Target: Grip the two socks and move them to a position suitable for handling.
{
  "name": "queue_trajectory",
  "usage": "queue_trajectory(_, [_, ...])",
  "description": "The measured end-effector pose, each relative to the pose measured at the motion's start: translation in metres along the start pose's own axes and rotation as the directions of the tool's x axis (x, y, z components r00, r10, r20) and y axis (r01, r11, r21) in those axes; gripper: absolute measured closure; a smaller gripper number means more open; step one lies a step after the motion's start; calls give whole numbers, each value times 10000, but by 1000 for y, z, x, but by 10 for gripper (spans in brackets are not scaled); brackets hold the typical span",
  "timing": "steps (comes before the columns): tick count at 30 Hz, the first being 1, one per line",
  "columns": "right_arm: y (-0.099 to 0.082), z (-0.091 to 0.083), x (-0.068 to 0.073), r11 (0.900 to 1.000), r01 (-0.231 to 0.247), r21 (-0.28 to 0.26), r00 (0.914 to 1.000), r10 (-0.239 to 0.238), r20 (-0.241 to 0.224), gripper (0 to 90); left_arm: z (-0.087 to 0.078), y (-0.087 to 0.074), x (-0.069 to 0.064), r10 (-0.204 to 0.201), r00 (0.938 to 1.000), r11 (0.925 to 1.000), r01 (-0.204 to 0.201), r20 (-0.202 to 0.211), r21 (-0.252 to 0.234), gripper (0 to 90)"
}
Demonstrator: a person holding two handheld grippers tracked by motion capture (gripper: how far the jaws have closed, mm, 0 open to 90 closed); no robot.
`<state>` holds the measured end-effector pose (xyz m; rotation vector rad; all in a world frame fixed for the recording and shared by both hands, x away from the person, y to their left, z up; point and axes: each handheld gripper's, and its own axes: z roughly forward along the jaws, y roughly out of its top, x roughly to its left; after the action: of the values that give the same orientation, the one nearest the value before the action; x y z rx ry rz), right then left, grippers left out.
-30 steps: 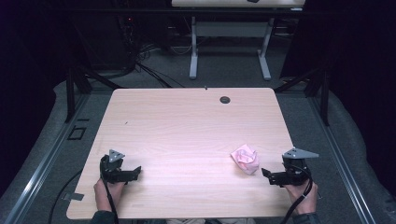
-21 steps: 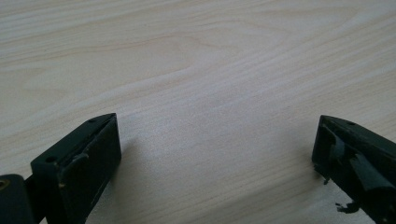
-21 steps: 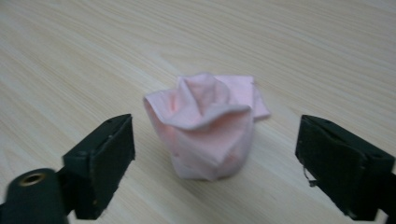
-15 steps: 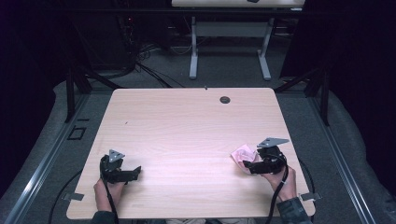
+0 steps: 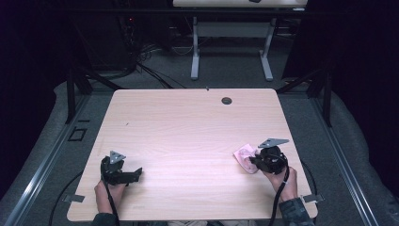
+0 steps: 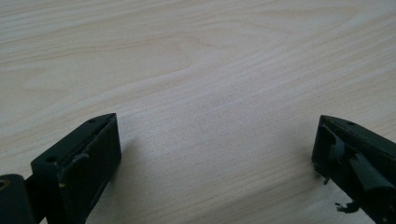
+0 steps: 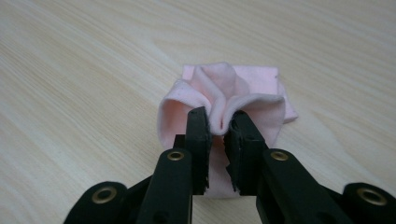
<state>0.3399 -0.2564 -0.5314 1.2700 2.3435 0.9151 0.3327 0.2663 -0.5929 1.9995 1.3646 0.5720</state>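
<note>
A small pink cloth (image 5: pixel 244 156) lies folded on the wooden table (image 5: pixel 188 132) near its right front. My right gripper (image 5: pixel 253 162) has just been closing and is shut on it. In the right gripper view the two black jaws pinch a bunched fold of the pink cloth (image 7: pixel 219 100) at the right gripper (image 7: pixel 218 127), and the cloth puckers up around the pads. My left gripper (image 5: pixel 136 173) rests low at the table's left front, held by a hand. Its jaws stand wide open over bare wood at the left gripper (image 6: pixel 215 144), with nothing between them.
A dark round grommet (image 5: pixel 227 100) sits near the table's far edge. Behind the table stand the legs of another desk (image 5: pixel 230 52) and loose cables on the floor. Dark frame rails run along both sides of the table.
My right gripper has moved left to the pink cloth and its jaws have shut on a fold of it. The left gripper has stayed where it was.
</note>
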Motion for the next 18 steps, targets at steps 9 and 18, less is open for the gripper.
queue_trajectory(9, [12,-44,14,9929,-25,-1193,9973,-63,-728,806,0,0,0,0,10000,10000,0,2,3,13])
queue_trajectory(18, [24,-34,62,9935,432,-1051,9678,-677,-2426,798,0,0,0,8,10000,10000,-8,1,-5,12])
